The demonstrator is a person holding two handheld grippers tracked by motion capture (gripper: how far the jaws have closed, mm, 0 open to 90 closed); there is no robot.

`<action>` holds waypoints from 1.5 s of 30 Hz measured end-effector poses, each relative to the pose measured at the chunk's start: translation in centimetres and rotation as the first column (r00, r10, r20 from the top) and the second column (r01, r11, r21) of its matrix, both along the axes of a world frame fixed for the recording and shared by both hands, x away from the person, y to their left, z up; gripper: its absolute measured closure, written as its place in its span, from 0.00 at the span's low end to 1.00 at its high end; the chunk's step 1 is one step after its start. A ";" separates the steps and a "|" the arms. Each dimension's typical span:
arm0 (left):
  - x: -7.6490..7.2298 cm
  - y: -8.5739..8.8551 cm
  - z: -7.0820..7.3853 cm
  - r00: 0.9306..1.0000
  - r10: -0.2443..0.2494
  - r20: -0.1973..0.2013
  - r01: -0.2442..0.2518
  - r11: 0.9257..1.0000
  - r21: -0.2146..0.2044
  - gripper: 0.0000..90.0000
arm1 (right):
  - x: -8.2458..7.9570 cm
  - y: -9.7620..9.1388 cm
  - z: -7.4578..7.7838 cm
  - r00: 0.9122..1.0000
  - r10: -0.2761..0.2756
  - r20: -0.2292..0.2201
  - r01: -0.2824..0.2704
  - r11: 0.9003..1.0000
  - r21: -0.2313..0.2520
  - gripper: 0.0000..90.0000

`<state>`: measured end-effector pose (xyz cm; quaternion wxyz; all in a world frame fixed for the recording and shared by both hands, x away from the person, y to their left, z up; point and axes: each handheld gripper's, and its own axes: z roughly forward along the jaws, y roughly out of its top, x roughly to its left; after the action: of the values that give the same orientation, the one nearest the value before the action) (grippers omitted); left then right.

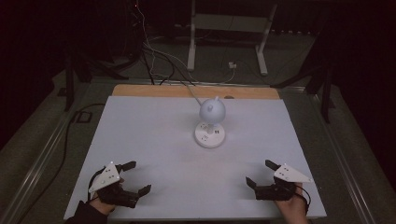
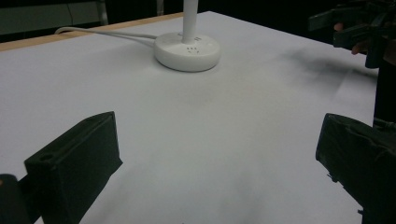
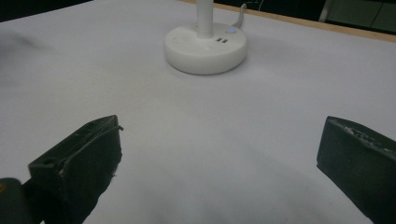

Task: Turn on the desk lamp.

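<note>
Evidently poised to start, the left gripper (image 1: 135, 177) and right gripper (image 1: 261, 173) rest wide open and empty near the white table's (image 1: 154, 140) front corners, both facing the round-based white plastic desk lamp (image 1: 210, 122) standing well apart toward the far edge.

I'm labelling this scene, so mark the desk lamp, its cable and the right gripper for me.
desk lamp (image 1: 209, 135), high view, on its round white base.
cable (image 2: 105, 32), left gripper view, on the stretch lying on the table.
right gripper (image 1: 263, 173), high view, midway between its open jaws.
</note>
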<state>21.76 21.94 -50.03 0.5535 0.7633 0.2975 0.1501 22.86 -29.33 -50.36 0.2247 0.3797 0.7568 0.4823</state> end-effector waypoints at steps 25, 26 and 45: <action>-0.1 -0.1 0.1 1.000 -0.002 0.005 0.002 1.000 -0.002 0.00 | 0.1 0.1 0.4 1.000 -0.004 -0.025 0.005 1.000 0.021 0.00; -0.1 -0.1 0.1 1.000 -0.002 0.005 0.002 1.000 -0.002 0.00 | 0.2 0.0 0.4 1.000 -0.006 -0.022 0.006 1.000 0.021 0.00; -0.1 -0.1 0.1 1.000 0.000 -0.001 0.000 1.000 0.003 0.00 | 1.2 -0.2 2.2 1.000 -0.019 0.010 0.018 0.999 0.046 0.00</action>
<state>21.69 21.82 -49.97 0.5523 0.7642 0.2975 0.1499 24.03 -29.54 -48.12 0.2243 0.3892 0.7408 0.4994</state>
